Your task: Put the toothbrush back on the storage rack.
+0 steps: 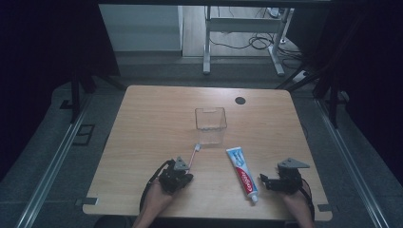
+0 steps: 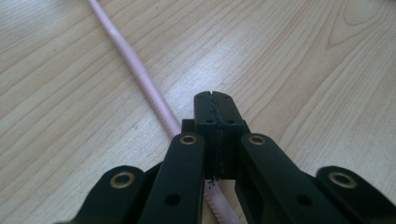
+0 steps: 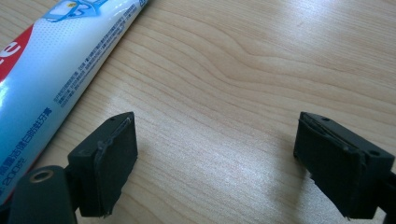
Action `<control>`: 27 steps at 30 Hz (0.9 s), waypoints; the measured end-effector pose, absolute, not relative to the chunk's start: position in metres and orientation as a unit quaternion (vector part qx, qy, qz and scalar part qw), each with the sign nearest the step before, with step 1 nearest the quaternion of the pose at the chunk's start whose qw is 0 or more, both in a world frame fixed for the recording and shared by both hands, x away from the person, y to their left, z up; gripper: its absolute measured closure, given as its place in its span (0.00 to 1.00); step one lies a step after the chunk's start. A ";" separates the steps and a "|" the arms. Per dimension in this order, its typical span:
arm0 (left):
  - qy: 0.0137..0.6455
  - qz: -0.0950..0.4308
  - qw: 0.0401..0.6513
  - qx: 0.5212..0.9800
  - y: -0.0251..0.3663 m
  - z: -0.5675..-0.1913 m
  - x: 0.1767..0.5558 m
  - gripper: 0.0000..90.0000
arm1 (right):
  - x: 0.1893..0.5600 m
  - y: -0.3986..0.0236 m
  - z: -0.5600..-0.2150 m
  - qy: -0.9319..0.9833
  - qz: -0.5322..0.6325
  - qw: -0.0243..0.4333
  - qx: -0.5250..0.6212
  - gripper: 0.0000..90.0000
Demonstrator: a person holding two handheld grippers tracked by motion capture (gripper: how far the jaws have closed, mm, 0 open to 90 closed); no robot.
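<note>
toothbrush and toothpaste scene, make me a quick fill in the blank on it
1. The left tongs are ____, with the pink toothbrush lying on the table beside them.
2. The right tongs stand ____, with bare wood between them.
3. The toothpaste tube lies flat on the ____.
4. The clear container beyond the toothbrush stands ____.

Missing words: shut; open; table; upright

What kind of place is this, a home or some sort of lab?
Probably a lab or recording workspace: a bare wooden table ringed by dark curtains, loose cables on the floor beyond, and metal rails alongside.
</note>
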State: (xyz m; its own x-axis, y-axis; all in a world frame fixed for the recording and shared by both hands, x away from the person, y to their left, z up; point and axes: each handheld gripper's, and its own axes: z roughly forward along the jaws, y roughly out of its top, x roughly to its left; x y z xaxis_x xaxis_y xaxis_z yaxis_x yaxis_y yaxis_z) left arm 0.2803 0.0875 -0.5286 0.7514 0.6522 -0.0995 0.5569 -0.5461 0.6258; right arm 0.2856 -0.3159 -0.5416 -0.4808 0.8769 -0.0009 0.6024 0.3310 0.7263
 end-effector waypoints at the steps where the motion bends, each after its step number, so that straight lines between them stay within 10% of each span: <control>1: 0.347 0.074 0.328 0.876 0.089 -0.529 0.280 1.00 | 0.286 -0.316 -0.542 0.790 0.340 0.202 0.468 0.15; 27: 0.378 0.097 0.308 0.868 0.122 -0.526 0.291 0.99 | 0.286 -0.316 -0.542 0.791 0.340 0.202 0.468 0.15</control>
State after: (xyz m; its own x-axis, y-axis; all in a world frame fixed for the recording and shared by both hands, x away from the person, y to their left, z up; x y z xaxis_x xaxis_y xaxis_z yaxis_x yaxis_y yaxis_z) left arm 0.2906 0.1219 -0.5262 0.6956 0.7155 -0.0648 0.5964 -0.5249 0.6073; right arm 0.2856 -0.3159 -0.5417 -0.4813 0.8766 -0.0010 0.6020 0.3314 0.7265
